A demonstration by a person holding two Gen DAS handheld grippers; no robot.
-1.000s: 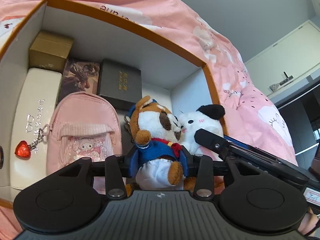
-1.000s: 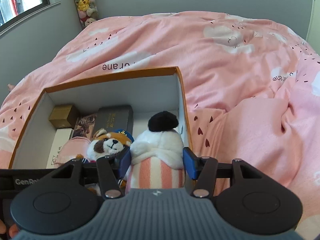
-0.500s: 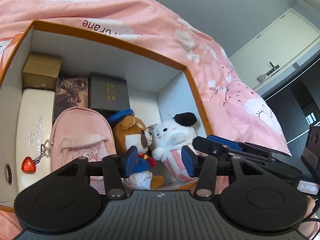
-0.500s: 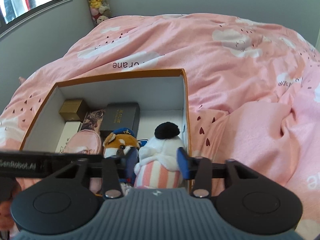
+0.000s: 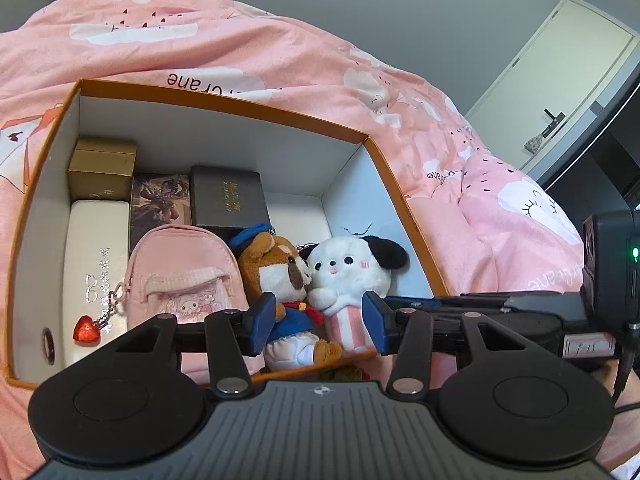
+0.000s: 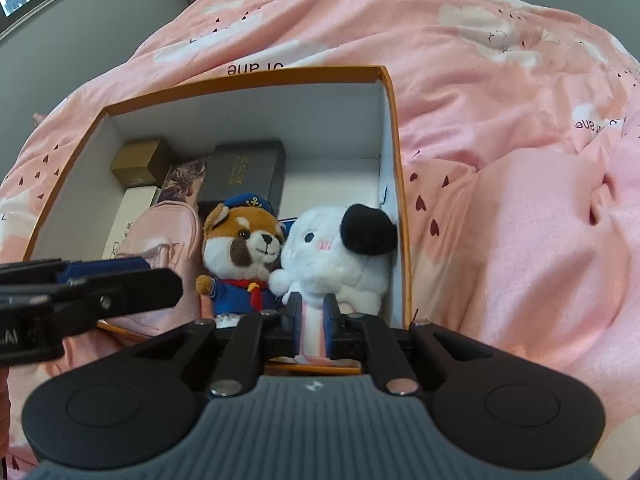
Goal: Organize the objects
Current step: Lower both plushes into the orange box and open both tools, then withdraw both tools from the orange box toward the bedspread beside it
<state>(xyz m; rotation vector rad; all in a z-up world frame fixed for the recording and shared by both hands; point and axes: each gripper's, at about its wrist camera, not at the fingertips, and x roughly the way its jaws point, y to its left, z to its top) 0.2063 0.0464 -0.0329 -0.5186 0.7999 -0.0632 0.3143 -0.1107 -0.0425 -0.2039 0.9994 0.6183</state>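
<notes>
The right gripper [image 6: 311,314] is closing its fingers on the pink-striped body of the white dog plush [image 6: 340,256], black-eared, sitting in the near right corner of the orange box [image 6: 394,128] on the pink bed [image 6: 500,140]. The left gripper [image 5: 318,320] hangs with fingers apart, holding nothing, above the sailor-suited brown plush [image 5: 276,268]. Only the left view shows the pink mini backpack [image 5: 182,268] whole, with its red heart charm [image 5: 85,329]

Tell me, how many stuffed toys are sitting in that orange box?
2. A brown dog in a blue sailor suit sits at the near edge, and a white dog with a black ear leans beside it against the box's right wall. Smaller ones could be hidden.
</notes>
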